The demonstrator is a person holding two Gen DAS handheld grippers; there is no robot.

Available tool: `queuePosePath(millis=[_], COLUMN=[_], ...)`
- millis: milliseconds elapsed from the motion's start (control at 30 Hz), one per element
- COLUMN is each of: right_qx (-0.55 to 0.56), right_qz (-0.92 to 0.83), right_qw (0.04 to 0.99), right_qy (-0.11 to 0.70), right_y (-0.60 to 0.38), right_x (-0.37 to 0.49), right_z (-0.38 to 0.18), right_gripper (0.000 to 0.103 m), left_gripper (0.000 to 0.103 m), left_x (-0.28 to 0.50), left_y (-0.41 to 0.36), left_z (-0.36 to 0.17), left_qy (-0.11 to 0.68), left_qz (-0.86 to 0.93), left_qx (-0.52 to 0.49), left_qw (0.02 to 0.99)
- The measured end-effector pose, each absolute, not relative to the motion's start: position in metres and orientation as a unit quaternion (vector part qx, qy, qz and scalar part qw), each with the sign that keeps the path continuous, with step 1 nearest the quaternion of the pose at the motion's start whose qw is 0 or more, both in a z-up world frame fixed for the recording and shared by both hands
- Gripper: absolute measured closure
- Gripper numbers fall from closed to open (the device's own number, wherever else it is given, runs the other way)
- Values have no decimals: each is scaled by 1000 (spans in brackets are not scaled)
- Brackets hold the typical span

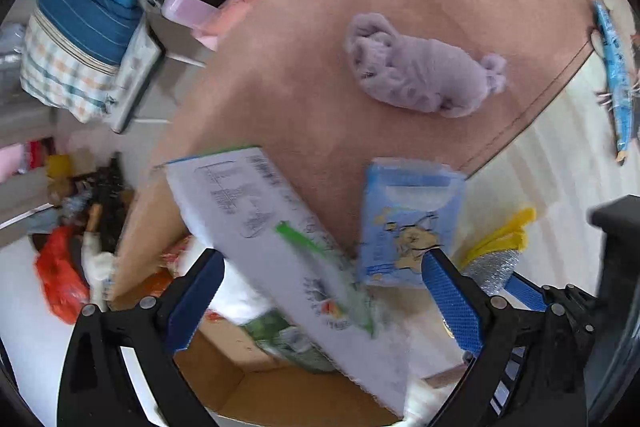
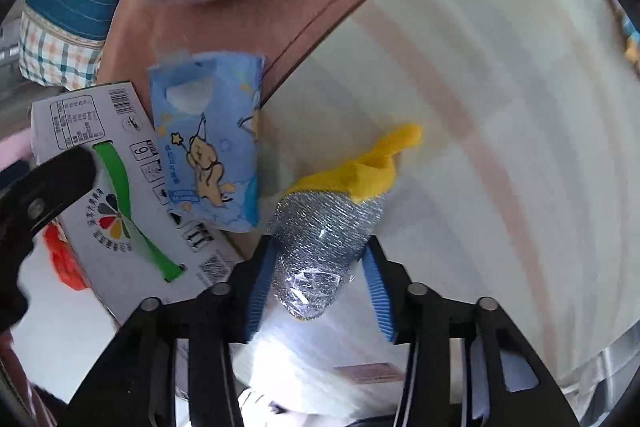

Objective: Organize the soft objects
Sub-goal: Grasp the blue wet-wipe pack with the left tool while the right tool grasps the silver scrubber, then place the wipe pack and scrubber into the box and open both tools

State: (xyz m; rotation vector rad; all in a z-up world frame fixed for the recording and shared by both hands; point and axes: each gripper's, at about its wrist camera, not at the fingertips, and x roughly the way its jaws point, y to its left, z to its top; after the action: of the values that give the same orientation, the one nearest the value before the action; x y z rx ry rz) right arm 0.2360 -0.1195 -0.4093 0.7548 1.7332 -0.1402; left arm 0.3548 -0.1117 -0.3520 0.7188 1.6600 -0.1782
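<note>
- Gripping a silver-and-yellow scrub pad [image 2: 326,227], the right gripper [image 2: 320,267] has both blue fingers pressed on its silver body, above the striped bedding [image 2: 500,107].
- Left gripper [image 1: 320,291] hangs with fingers spread wide over the cardboard box [image 1: 248,387], holding nothing.
- Blue tissue pack [image 1: 408,219] stands just beside the box flap [image 1: 280,247].
- Purple plush toy [image 1: 420,67] lies on the pink blanket [image 1: 300,47], well apart.

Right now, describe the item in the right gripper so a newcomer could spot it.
Start at the open cardboard box with the green stripe, then the blue tissue pack leaning beside it. Just right, between the right gripper fingers, is a scouring sponge: the only glittery silver thing, with a yellow top.
</note>
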Motion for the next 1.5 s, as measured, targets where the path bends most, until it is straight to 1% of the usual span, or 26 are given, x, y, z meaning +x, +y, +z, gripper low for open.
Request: queuePosePath(millis=[100, 200, 300, 467, 567, 667, 700, 733, 800, 833, 933, 1000, 1067, 1100, 1133, 1167, 1233, 1400, 1500], right_qx=[296, 270, 250, 234, 221, 230, 232, 238, 249, 251, 258, 259, 264, 265, 263, 259, 247, 223, 217], right_qz=[-71, -84, -90, -86, -86, -86, -84, -84, -80, -83, -85, -95, -103, -108, -114, -119, -121, -111, -96], right_qw=[595, 605, 609, 603, 600, 594, 591, 589, 587, 585, 581, 577, 573, 573, 575, 579, 590, 615, 635], right_qy=[744, 744, 747, 758, 764, 766, 768, 767, 766, 767, 767, 769, 769, 768, 766, 764, 759, 748, 735], right_y=[-147, -176, -194, -208, -206, -212, -222, -228, -229, -229, -224, -222, -217, -216, -214, -212, -206, -191, -186], right_x=[226, 215, 209, 217, 220, 221, 226, 233, 232, 232, 233, 231, 227, 227, 227, 228, 228, 217, 217], right_z=[-398, -389, -382, -380, -383, -386, -387, -389, -392, -393, -404, -411, -419, -422, -424, -425, -422, -399, -373], right_gripper=[62, 62, 62, 62, 62, 59, 57, 49, 39, 39, 39, 39, 39, 39, 42, 47, 50, 53, 54], left_gripper=[2, 1, 1, 1, 1, 1, 1, 1, 2, 3, 18, 37, 47, 49, 50, 54, 56, 58, 58], left_x=[358, 359, 359, 354, 348, 344, 345, 345, 343, 342, 335, 331, 325, 324, 322, 321, 316, 317, 316], left_y=[-122, -132, -145, -154, -156, -153, -151, -150, -148, -147, -140, -140, -141, -142, -142, -142, -140, -132, -124], left_z=[-352, -356, -367, -420, -444, -459, -462, -464, -463, -462, -456, -452, -447, -446, -444, -442, -433, -405, -371], left_qy=[708, 732, 740, 795, 806, 811, 811, 812, 812, 811, 811, 811, 810, 807, 805, 803, 800, 787, 772], left_qz=[-83, -110, -130, -138, -133, -126, -124, -124, -122, -122, -122, -126, -123, -122, -120, -115, -110, -111, -124], left_qx=[322, 293, 290, 277, 288, 290, 288, 286, 278, 276, 255, 247, 242, 244, 245, 241, 229, 192, 160], left_qw=[623, 605, 592, 522, 500, 493, 493, 493, 499, 502, 512, 515, 520, 524, 528, 533, 544, 576, 603])
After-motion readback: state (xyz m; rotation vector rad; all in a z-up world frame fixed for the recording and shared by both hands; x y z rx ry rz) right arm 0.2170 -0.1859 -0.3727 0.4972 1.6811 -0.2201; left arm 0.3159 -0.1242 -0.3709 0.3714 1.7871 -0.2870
